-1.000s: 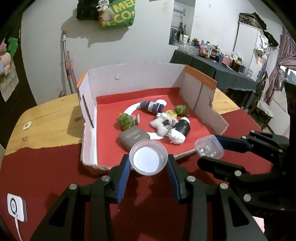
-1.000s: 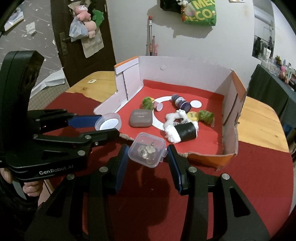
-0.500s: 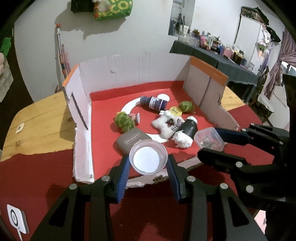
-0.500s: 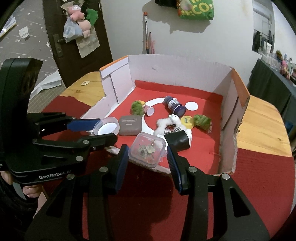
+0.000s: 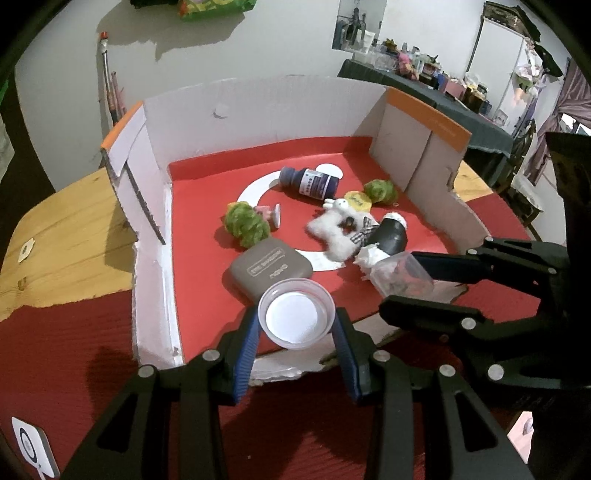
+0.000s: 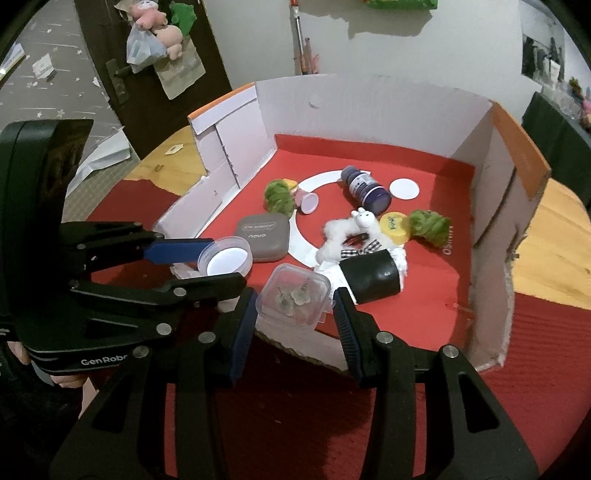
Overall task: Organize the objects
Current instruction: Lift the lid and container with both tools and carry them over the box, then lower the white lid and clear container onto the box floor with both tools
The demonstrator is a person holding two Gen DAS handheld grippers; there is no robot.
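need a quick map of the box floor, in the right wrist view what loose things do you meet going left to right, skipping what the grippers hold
grey case → pink cup → white plush toy → white disc → right-hand green pompom

Setting: a lived-in home room. Landmark is the wooden table [image 5: 66,236] with red cloth; behind it a white wall and a dark door [image 6: 107,66] hung with plush toys [image 6: 155,22]. To its right, a cluttered dark-clothed side table [image 5: 424,85].
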